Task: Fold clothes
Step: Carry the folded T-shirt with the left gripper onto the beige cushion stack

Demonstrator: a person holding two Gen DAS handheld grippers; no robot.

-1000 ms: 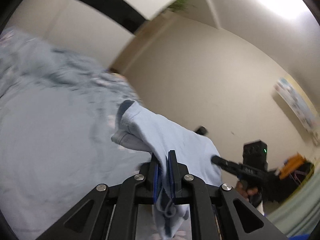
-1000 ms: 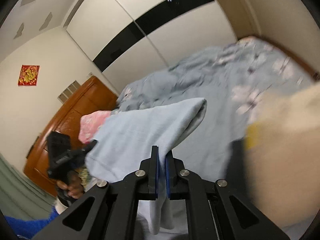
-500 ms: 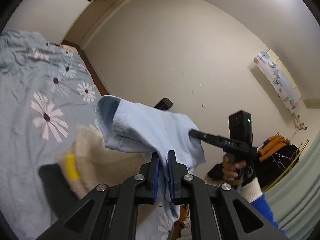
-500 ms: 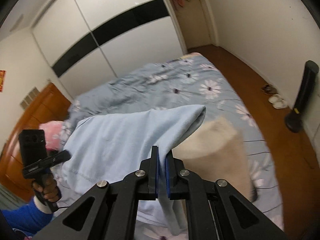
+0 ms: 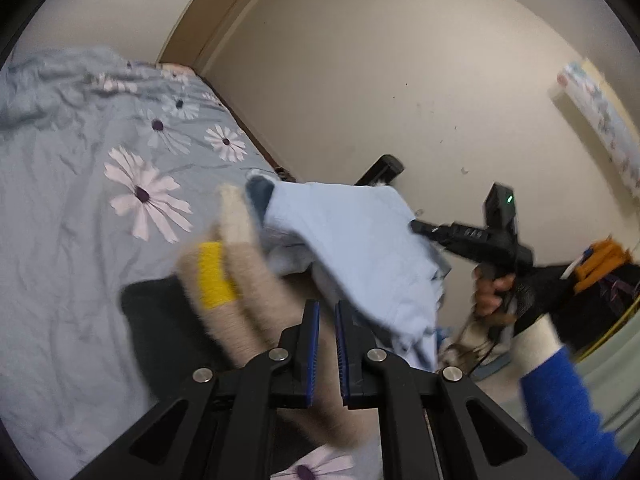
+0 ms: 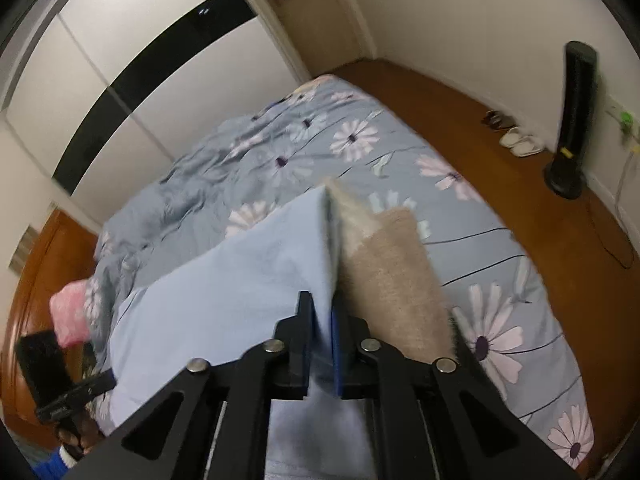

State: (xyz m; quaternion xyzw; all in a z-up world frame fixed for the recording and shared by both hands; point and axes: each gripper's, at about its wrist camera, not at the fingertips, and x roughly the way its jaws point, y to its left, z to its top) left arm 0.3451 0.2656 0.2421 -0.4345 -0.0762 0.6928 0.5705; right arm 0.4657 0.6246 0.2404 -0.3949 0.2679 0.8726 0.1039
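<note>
A light blue garment hangs above the bed, over a beige fuzzy sweater with a yellow patch and a black part. In the left wrist view my left gripper has a narrow gap between its fingers with no cloth in it, just left of the garment's hanging edge. My right gripper is shut on the blue garment, with the beige sweater beside it on the right. The right gripper also shows in the left wrist view, gripping the cloth's far edge.
The bed has a grey-blue quilt with daisy print. A wooden floor, a black tower fan and slippers lie right of the bed. A pink pillow lies by the wooden headboard. Wardrobe doors stand behind.
The left gripper has let go of the blue garment; its fingers now stand slightly apart and empty. Both grippers dropped lower over the beige sweater, and the right still grips the cloth.
</note>
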